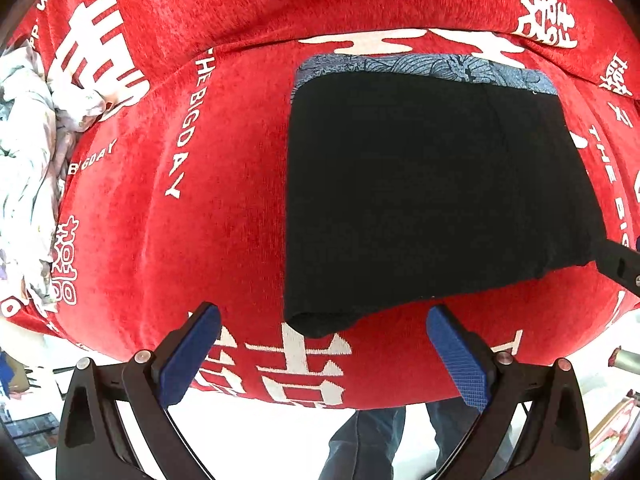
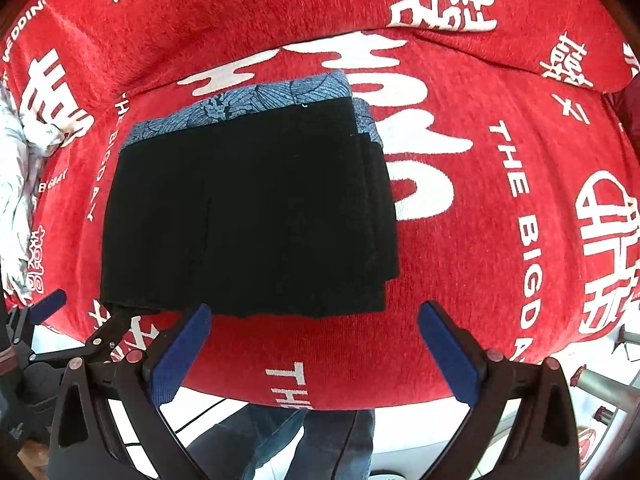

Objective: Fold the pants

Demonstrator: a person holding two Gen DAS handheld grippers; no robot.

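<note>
Holding both grippers, left (image 1: 323,338) and right (image 2: 314,332), with jaws spread and empty, we see folded black pants (image 2: 248,212) just beyond them on red cloth (image 2: 480,240).

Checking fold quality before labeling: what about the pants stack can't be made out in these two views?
- Black pants, both views: seams and fold lines lost in the dark fabric; layer count unclear.
- Blue patterned garment: only a strip shows; pants cover the rest.
- White crumpled fabric, left wrist view: cut off by the frame edge, type unclear.
- Left gripper and right gripper: open, apart from the pants.
</note>
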